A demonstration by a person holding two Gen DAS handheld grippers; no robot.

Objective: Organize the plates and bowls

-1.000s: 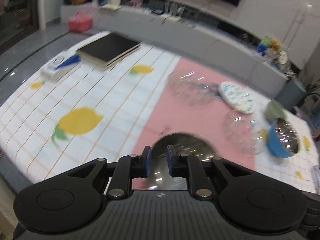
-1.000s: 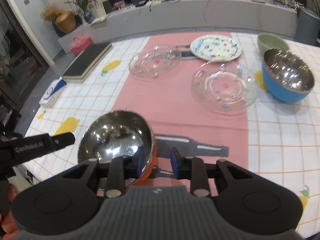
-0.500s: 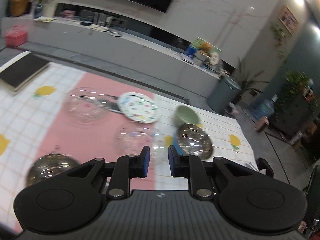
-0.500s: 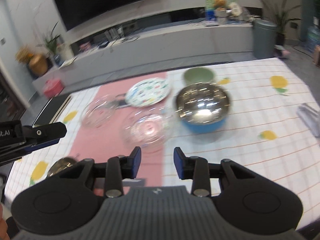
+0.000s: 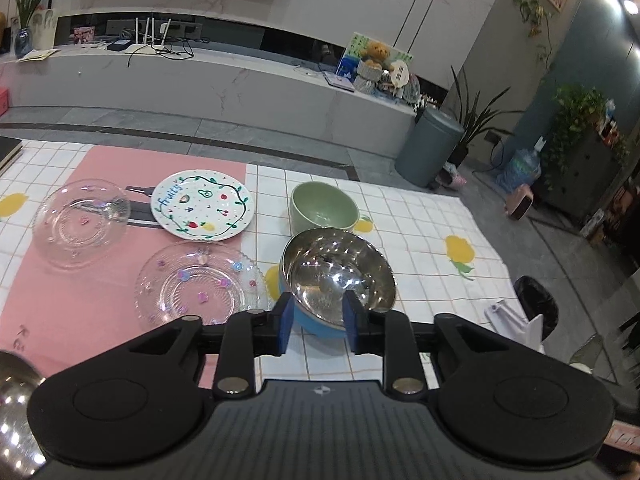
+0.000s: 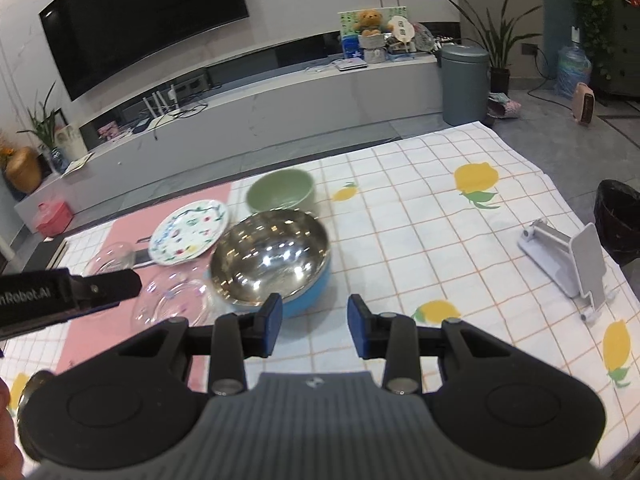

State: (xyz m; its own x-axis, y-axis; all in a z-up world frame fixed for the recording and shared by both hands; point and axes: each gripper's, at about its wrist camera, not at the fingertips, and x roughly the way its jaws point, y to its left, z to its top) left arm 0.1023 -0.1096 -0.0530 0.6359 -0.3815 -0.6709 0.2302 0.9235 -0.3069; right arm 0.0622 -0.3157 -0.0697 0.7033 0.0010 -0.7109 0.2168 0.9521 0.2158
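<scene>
Checked white cloth with lemons covers the table [image 6: 420, 216], slick footing for the blue-shelled steel bowl [image 5: 338, 280] lying just ahead at 12 o'clock of both tongs. Left tongs [image 5: 316, 326] and right tongs [image 6: 314, 324] gape wide, empty. A grip on the thin mirrored rim could slip, nudging the bowl into the flower-dotted clear glass plate [image 5: 198, 284] at its 9 o'clock, or the green ceramic bowl [image 5: 324, 210] behind.

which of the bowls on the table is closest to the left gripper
The steel-lined bowl with the blue outside, framed between the open left gripper fingers. The plain green ceramic bowl sits behind it, farther away; another steel bowl shows only partly at the left edge.
</scene>
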